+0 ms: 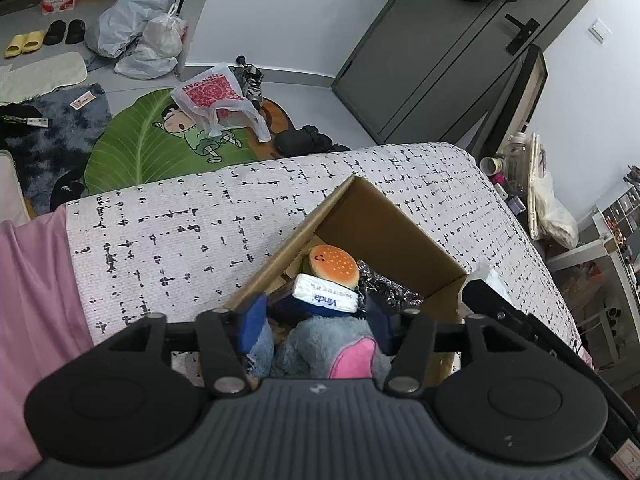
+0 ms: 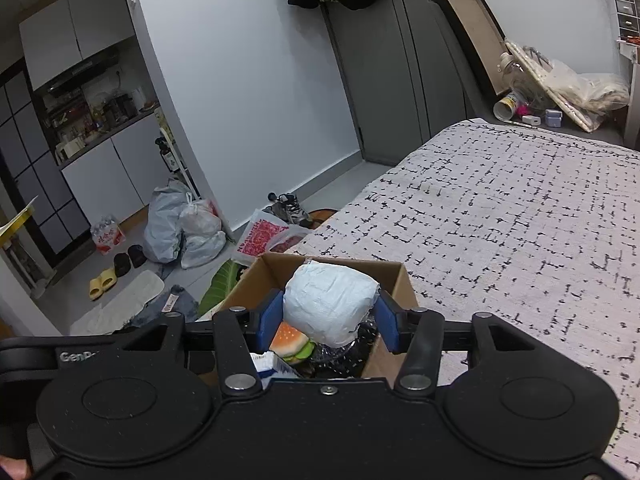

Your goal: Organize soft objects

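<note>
An open cardboard box [image 1: 384, 216] stands on the bed and shows in the right wrist view too [image 2: 280, 268]. Inside lie a burger plush [image 1: 334, 266], a white Vinda tissue pack [image 1: 324, 294] and crinkled silver wrap [image 1: 390, 290]. My left gripper [image 1: 316, 320] is shut on a grey plush toy with a pink ear [image 1: 332, 350], held over the box's near edge. My right gripper [image 2: 328, 316] is shut on a white paper roll [image 2: 330, 304], held above the box. Under it show the burger plush [image 2: 290, 342] and the tissue pack [image 2: 266, 362].
The bed has a white cover with black dashes [image 1: 180, 232] and a pink sheet [image 1: 36, 288] at the left. On the floor lie a green leaf rug [image 1: 144, 144], plastic bags [image 1: 136, 28], shoes and slippers. A grey wardrobe [image 1: 432, 52] stands behind.
</note>
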A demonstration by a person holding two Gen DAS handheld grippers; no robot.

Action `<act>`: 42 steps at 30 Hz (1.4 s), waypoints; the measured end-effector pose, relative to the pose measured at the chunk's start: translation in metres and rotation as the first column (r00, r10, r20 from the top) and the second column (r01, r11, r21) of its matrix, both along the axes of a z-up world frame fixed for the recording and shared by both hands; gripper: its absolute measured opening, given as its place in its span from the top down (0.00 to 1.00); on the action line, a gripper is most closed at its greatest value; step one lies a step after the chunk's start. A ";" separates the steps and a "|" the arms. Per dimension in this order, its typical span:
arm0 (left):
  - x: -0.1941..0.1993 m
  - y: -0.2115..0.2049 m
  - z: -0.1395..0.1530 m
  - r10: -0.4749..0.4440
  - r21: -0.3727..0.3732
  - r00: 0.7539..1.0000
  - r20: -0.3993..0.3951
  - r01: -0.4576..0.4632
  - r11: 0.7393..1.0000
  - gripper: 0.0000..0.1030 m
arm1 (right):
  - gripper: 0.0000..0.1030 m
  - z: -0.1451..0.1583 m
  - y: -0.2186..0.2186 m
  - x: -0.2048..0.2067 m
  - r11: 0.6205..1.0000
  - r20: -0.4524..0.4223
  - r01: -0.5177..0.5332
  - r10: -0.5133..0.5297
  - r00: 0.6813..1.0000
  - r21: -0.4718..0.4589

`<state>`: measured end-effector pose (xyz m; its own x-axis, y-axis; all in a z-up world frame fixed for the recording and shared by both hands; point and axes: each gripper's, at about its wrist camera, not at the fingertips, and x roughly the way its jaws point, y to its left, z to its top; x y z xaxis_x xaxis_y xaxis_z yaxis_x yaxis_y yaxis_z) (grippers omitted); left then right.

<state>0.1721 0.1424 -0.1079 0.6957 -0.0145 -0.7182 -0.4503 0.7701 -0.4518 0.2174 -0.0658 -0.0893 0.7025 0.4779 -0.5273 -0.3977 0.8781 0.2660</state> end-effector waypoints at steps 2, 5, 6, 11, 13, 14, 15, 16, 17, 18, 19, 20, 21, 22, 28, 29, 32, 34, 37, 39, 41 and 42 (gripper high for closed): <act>0.001 0.001 -0.001 -0.004 -0.003 1.000 0.002 0.004 1.000 0.42 | 0.43 -0.001 -0.001 0.000 1.000 -0.015 0.005 -0.005 1.000 -0.004; 0.004 -0.001 -0.003 -0.024 0.010 1.000 -0.007 0.024 1.000 0.41 | 0.27 0.000 -0.003 -0.003 0.999 -0.012 0.034 -0.034 0.999 -0.023; 0.004 -0.002 -0.003 -0.029 0.018 1.000 -0.009 0.029 0.999 0.41 | 0.26 0.002 -0.004 -0.005 0.999 -0.010 0.037 -0.037 0.999 -0.021; 0.003 -0.008 0.000 -0.042 0.048 0.999 -0.010 0.042 0.998 0.32 | 0.15 0.009 -0.015 -0.015 0.998 -0.017 0.068 -0.068 0.998 -0.020; 0.001 -0.011 0.004 -0.035 0.065 0.999 -0.019 0.036 0.997 0.29 | 0.11 0.013 -0.022 -0.018 0.996 -0.018 0.085 -0.085 0.996 -0.024; -0.001 -0.013 0.007 -0.030 0.076 0.999 -0.022 0.031 0.997 0.26 | 0.11 0.016 -0.024 -0.019 0.995 -0.023 0.093 -0.094 0.995 -0.023; -0.004 -0.016 0.010 -0.028 0.084 0.999 -0.021 0.029 0.996 0.22 | 0.09 0.019 -0.029 -0.022 0.994 -0.029 0.105 -0.106 0.994 -0.017; -0.006 -0.017 0.012 -0.030 0.088 0.999 -0.017 0.031 0.996 0.20 | 0.07 0.022 -0.035 -0.024 0.993 -0.034 0.117 -0.117 0.993 -0.009; -0.008 -0.020 0.016 -0.036 0.092 0.999 -0.010 0.037 0.995 0.18 | 0.07 0.027 -0.041 -0.027 0.992 -0.035 0.128 -0.128 0.991 -0.003; -0.011 -0.022 0.019 -0.040 0.095 0.999 -0.006 0.040 0.995 0.18 | 0.06 0.032 -0.045 -0.029 0.991 -0.035 0.136 -0.136 0.990 0.000; -0.013 -0.024 0.022 -0.043 0.100 0.999 -0.003 0.043 0.994 0.17 | 0.05 0.038 -0.049 -0.032 0.990 -0.031 0.143 -0.143 0.989 0.000; -0.016 -0.026 0.025 -0.046 0.107 0.999 -0.001 0.046 0.993 0.17 | 0.04 0.043 -0.054 -0.035 0.989 -0.024 0.149 -0.149 0.989 -0.002; -0.019 -0.030 0.030 -0.052 0.114 0.999 0.000 0.052 0.992 0.16 | 0.02 0.049 -0.059 -0.038 0.988 -0.015 0.154 -0.154 0.988 -0.003; -0.022 -0.032 0.034 -0.059 0.118 0.998 0.004 0.058 0.991 0.16 | 0.00 0.055 -0.064 -0.042 0.987 -0.004 0.160 -0.160 0.987 -0.003; -0.040 -0.048 0.064 -0.085 0.143 0.995 0.046 0.077 0.987 0.10 | 0.00 0.081 -0.089 -0.066 0.983 0.043 0.186 -0.186 0.982 0.002; -0.043 -0.050 0.068 -0.089 0.150 0.995 0.055 0.080 0.986 0.10 | 0.00 0.084 -0.093 -0.070 0.981 0.053 0.195 -0.194 0.979 -0.007; -0.054 -0.058 0.082 -0.112 0.179 0.991 0.070 0.098 0.979 0.09 | 0.00 0.095 -0.100 -0.080 0.976 0.064 0.216 -0.214 0.975 -0.026; -0.062 -0.063 0.090 -0.125 0.185 0.989 0.075 0.109 0.977 0.09 | 0.00 0.102 -0.109 -0.087 0.975 0.061 0.220 -0.219 0.974 -0.010; -0.074 -0.066 0.101 -0.139 0.172 0.987 0.075 0.124 0.977 0.09 | 0.00 0.113 -0.121 -0.100 0.975 0.057 0.223 -0.224 0.973 0.021; -0.083 -0.068 0.109 -0.144 0.167 0.986 0.086 0.128 0.978 0.08 | 0.00 0.118 -0.128 -0.109 0.975 0.050 0.220 -0.222 0.974 0.039; -0.094 -0.073 0.118 -0.151 0.185 0.984 0.096 0.131 0.974 0.04 | 0.00 0.121 -0.135 -0.118 0.973 0.035 0.223 -0.225 0.974 0.055; -0.098 -0.074 0.122 -0.155 0.192 0.983 0.101 0.134 0.972 0.03 | 0.00 0.121 -0.139 -0.123 0.973 0.024 0.223 -0.225 0.974 0.061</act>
<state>0.0741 0.0683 0.0137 0.7740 0.0040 -0.6332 -0.2817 0.8978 -0.3386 0.0949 -0.2050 0.0315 0.8106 0.3352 -0.4802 -0.2010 0.9294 0.3095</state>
